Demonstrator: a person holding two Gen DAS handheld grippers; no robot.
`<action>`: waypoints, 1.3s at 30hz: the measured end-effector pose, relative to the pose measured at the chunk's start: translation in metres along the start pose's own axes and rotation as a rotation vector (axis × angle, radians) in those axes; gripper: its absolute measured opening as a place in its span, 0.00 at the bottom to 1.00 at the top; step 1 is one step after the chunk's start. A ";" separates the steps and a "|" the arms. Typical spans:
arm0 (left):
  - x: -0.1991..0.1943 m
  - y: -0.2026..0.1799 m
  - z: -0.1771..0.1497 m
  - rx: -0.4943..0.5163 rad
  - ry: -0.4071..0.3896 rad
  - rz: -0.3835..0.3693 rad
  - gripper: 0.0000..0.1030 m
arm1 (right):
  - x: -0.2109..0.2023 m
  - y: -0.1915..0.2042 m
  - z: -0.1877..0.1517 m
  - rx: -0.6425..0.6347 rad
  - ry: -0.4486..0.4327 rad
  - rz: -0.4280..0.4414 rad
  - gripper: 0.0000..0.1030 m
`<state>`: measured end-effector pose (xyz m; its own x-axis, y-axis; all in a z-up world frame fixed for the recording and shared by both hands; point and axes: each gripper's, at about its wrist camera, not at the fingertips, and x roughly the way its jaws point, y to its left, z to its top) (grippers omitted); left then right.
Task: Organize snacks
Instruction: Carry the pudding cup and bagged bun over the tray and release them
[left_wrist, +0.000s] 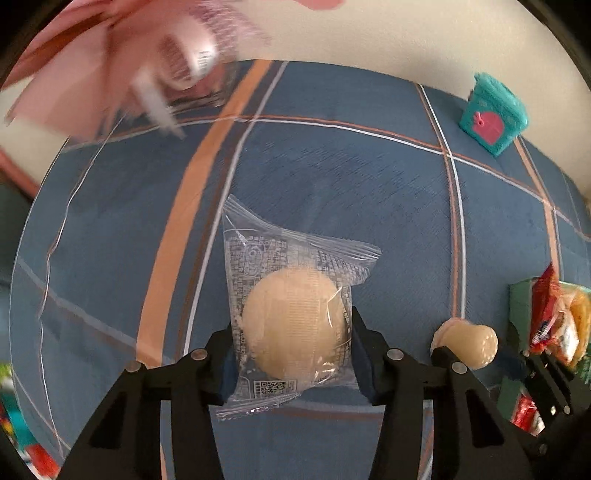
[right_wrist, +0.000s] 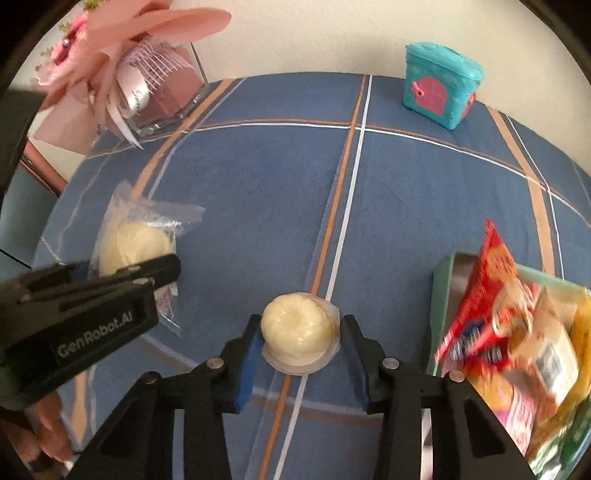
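Jaws of left gripper (left_wrist: 291, 354) clamping wrapped pastry (left_wrist: 295, 325), right gripper (right_wrist: 301, 343) clamping round bun (right_wrist: 297, 330)

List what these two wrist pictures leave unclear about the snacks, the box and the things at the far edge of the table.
- Green box: cut off by the frame edge in the right wrist view; its snack packets are blurred, labels unreadable.
- Pink gift bag: smeared by motion blur in the left wrist view.
- Wrapped round pastry: the wrapper print is too small to read; the left gripper hides its sides.

Blue plaid tablecloth (right_wrist: 424, 192) (orange and white stripes) over table; plain cream wall (right_wrist: 303, 37) behind; soft, even light.
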<state>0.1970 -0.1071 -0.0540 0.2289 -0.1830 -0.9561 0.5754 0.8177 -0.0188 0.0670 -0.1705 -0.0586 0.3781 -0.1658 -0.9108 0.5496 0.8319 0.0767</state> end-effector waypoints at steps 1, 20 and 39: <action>-0.004 0.002 -0.004 -0.013 -0.001 -0.007 0.51 | -0.006 0.002 -0.003 -0.005 -0.001 -0.003 0.44; -0.086 -0.041 -0.114 -0.087 -0.050 -0.153 0.51 | -0.128 -0.053 -0.100 0.123 -0.084 0.017 0.44; -0.070 -0.183 -0.138 0.163 0.010 -0.277 0.51 | -0.120 -0.176 -0.151 0.385 0.021 -0.117 0.44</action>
<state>-0.0327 -0.1682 -0.0235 0.0382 -0.3802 -0.9241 0.7334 0.6388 -0.2325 -0.1875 -0.2166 -0.0236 0.2829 -0.2333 -0.9303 0.8285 0.5482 0.1144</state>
